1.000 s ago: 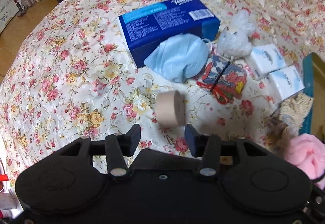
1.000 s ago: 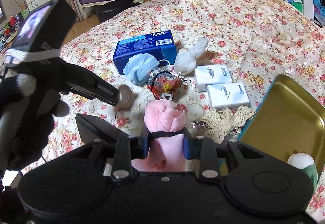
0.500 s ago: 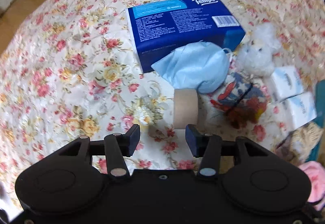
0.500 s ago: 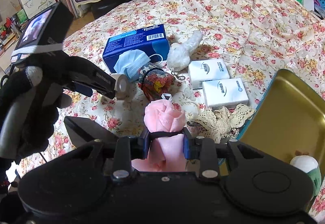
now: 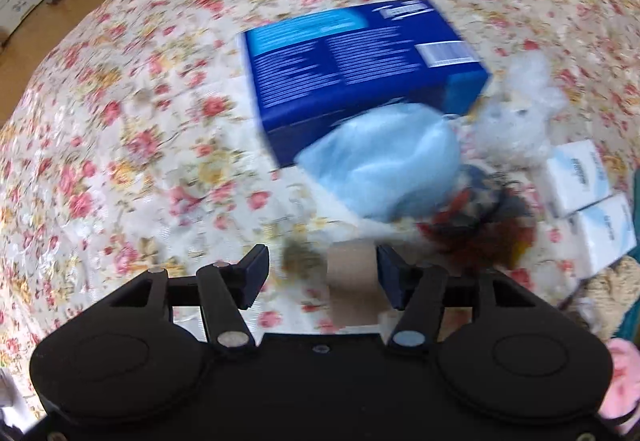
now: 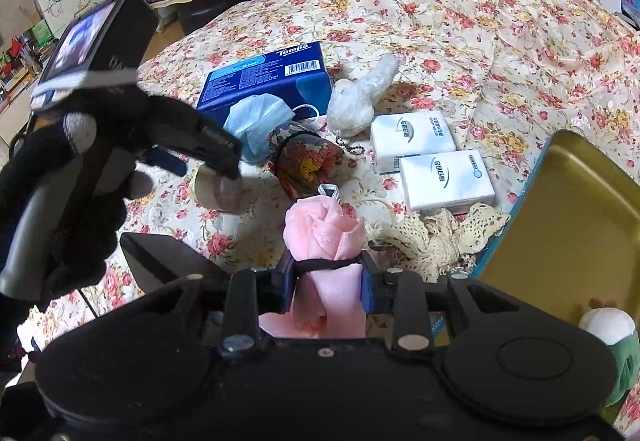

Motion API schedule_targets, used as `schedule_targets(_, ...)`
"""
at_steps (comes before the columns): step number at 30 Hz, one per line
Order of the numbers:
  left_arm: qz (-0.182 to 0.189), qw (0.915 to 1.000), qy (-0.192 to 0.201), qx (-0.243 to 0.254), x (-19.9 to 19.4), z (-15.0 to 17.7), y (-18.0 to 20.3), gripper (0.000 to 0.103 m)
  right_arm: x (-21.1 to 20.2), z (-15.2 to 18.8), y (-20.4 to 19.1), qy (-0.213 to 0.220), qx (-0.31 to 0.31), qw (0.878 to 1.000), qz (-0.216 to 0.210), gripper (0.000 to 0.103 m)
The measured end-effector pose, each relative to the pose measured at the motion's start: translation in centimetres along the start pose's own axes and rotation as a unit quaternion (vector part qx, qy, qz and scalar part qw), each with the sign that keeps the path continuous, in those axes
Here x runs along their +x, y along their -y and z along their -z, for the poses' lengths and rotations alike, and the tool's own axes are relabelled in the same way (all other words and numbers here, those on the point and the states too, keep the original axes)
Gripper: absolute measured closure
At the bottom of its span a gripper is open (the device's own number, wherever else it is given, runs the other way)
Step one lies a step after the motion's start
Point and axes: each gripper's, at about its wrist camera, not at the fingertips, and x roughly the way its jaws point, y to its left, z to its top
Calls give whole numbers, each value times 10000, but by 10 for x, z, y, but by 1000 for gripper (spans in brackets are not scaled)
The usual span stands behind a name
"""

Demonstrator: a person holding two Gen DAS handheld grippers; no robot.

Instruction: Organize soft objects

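The beige tape roll (image 5: pixel 352 281) is seen lying on the bed (image 5: pixel 120 129), axis crosswise, between the just-widened left gripper (image 5: pixel 322 277) jaws. The upright pink cloth rose (image 6: pixel 324 237) is clamped by the right gripper (image 6: pixel 326 289).

1. Soft, even indoor light; shadows are faint.
2. The left wrist view is smeared with motion blur across the bedspread (image 5: pixel 120 129).
3. The right wrist view is sharp.
4. Fisheye bends both views' edges.

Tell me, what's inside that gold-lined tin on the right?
The open tin shows a bare gold lining, with a white-and-green plush toy at its lower corner. The right tongs' black body hides the rest.
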Motion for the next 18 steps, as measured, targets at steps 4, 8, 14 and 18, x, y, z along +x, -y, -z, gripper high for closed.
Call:
schedule_targets(4,-192,9994,-6,-302,1,-2,-29,47,1,-1,0,2,14,10000,-16,72)
schedule_targets(8,-256,9985,-7,-484,-4,-2,-49,46,4,-1,-1,-27,27,10000,-34,72)
schedule_targets(14,-188,9998,31,-61,-9,9,-35,28,7,-2,-2,-51,74,9999,-60,72)
schedule_targets(18,-103,9996,-69,265,-4,17,-18,27,9,-2,-4,-74,43,9999,-53,72)
